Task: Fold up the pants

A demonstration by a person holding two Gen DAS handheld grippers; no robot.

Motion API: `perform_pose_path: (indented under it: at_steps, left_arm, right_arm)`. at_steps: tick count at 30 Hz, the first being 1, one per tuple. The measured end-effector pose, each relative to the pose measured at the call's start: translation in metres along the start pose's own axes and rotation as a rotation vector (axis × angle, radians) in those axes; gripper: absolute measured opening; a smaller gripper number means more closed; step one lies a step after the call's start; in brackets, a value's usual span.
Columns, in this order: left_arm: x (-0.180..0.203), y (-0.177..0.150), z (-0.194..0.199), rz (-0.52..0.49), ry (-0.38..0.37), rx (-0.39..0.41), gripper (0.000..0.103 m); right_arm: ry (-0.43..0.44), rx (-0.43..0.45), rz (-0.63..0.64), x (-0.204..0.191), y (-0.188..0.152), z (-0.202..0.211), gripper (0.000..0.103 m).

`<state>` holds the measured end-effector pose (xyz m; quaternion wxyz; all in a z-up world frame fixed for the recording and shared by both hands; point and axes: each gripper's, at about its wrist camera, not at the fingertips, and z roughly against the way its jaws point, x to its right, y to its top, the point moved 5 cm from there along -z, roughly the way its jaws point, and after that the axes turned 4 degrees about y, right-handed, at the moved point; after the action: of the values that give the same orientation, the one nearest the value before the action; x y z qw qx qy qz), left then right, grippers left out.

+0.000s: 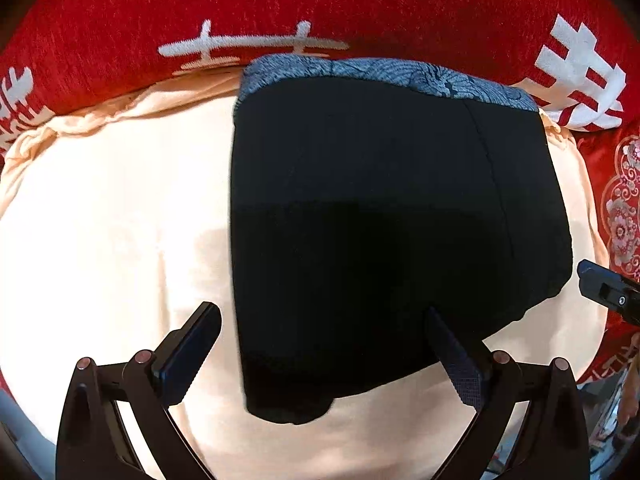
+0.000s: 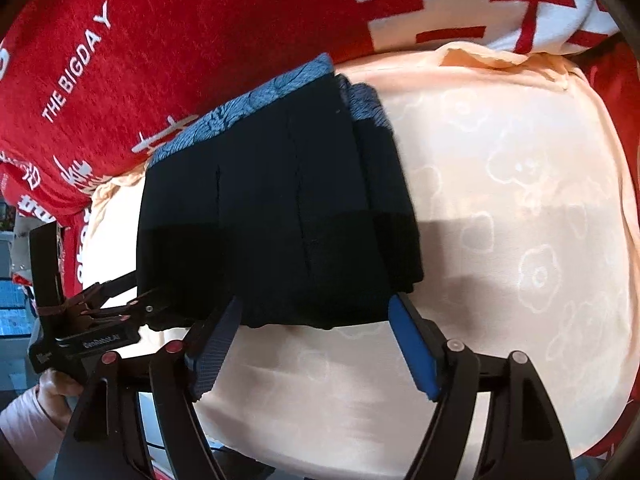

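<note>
The black pants (image 1: pixel 380 216) lie folded into a compact block on a peach cloth (image 1: pixel 112 200), with a blue patterned band (image 1: pixel 360 72) along the far edge. My left gripper (image 1: pixel 324 316) is open and empty, its fingers straddling the block's near left corner. In the right wrist view the pants (image 2: pixel 272 208) lie at centre left. My right gripper (image 2: pixel 316 308) is open and empty at the block's near edge. The left gripper (image 2: pixel 132 304) shows there at the pants' left side. A tip of the right gripper (image 1: pixel 608 284) shows at the left view's right edge.
A red blanket with white lettering (image 2: pixel 120 40) lies behind and around the peach cloth (image 2: pixel 500 200). A red patterned fabric (image 1: pixel 624 208) is at the right. A hand in a pink sleeve (image 2: pixel 36 412) holds the left tool.
</note>
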<state>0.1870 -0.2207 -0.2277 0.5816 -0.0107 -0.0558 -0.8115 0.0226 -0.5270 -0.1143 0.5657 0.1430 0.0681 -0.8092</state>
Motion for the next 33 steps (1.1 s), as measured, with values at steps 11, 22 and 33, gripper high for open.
perform_pose_path:
  at_steps: [11,22,33]
  left_arm:
    - [-0.044,0.036,0.004,0.12,-0.078,-0.007,0.102]
    - [-0.063,0.062,-0.011,0.114,-0.154,-0.036,0.102]
    - [-0.072,0.069,-0.049,0.127,-0.376,-0.098,0.102]
  right_arm:
    - [-0.006,-0.04,-0.055,0.035,0.007,-0.002,0.082]
    - [0.108,-0.059,-0.067,0.053,0.03,-0.013,0.082]
    - [0.344,-0.108,-0.107,0.07,0.052,-0.041,0.083]
